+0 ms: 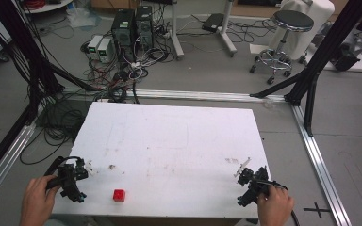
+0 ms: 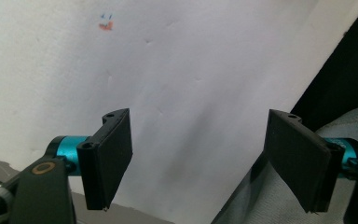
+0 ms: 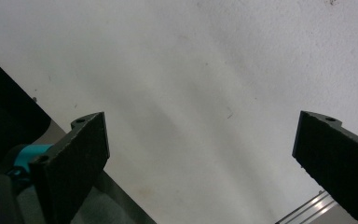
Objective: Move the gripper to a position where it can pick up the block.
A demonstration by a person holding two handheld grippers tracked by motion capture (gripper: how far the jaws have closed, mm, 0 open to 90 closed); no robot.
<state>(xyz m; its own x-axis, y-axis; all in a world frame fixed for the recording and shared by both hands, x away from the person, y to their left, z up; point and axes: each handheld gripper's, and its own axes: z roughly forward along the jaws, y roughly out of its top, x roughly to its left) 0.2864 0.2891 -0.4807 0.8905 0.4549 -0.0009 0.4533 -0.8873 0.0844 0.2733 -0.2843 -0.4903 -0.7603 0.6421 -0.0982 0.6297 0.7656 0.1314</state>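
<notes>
a white counter carries a small red cube close to its near edge. the left gripper sits just left of the cube, above the counter's near left corner, held in the left hand, its jaws spread wide with nothing between them. the right gripper sits well to the right of the cube, by the near right corner, held in the right hand, jaws also wide and empty.
</notes>
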